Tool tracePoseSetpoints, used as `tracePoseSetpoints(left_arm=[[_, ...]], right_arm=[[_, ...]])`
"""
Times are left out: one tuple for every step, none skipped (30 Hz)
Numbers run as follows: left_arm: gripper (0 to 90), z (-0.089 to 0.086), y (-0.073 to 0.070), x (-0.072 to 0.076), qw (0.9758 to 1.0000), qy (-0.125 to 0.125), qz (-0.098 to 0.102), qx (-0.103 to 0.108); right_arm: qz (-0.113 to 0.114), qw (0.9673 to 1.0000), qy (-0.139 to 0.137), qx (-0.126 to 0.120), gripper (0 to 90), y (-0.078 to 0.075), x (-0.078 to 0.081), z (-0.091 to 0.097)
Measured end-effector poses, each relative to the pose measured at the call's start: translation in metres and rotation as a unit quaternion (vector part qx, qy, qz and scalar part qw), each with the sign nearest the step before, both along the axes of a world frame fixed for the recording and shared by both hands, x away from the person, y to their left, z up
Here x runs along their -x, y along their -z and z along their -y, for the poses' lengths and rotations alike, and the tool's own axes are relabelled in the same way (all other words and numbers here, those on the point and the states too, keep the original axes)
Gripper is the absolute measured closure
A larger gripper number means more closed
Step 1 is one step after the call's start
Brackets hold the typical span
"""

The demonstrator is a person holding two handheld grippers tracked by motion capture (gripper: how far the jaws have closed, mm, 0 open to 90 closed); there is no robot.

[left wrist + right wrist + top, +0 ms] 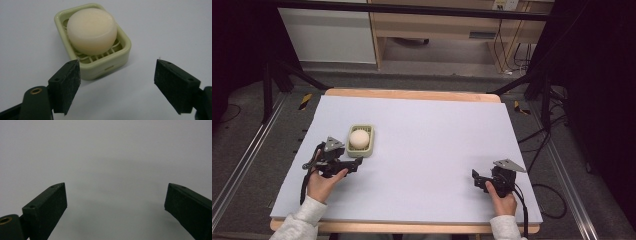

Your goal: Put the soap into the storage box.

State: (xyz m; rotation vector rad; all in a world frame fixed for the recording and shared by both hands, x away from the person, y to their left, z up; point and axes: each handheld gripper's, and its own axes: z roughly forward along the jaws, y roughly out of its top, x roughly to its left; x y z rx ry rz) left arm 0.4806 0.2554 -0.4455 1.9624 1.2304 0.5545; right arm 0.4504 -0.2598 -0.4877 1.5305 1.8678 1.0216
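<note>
The left tongs (117, 83) are held spread wide, matte black blocky jaws just short of a pale green, round-cornered plastic soap dish (120, 53); a smooth, domed cream soap (92, 30) is seated on its slatted grid; the right tongs (115, 207) are likewise parted over the bare, matte lavender bench (437, 140).

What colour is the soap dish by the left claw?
Pale green, its slatted insert too; the dish shows best in the left gripper view, holding a cream soap.

tools: black (353, 165) | plates: grey, three-cornered | cables: black | sleeves: white
</note>
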Motion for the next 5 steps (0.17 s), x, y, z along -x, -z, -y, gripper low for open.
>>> tracePoseSetpoints(left_arm=[[21.4,-0.003,0.000,0.002,1.0000,-0.002,0.000,-0.001],[21.6,-0.009,0.002,0.008,0.9999,-0.012,0.006,0.009],[21.7,-0.009,0.002,0.008,0.9999,-0.012,0.006,0.009],[21.6,-0.014,0.003,0.014,0.9998,-0.015,0.007,0.012],[21.6,-0.014,0.003,0.014,0.9998,-0.015,0.007,0.012]], right_arm=[[-0.002,1.0000,0.000,-0.002,4.7,0.000,0.000,0.000],[-0.002,1.0000,0.000,-0.002,4.7,0.000,0.000,0.000],[-0.002,1.0000,0.000,-0.002,4.7,0.000,0.000,0.000],[-0.002,1.0000,0.000,-0.002,4.7,0.000,0.000,0.000],[-0.002,1.0000,0.000,-0.002,4.7,0.000,0.000,0.000]])
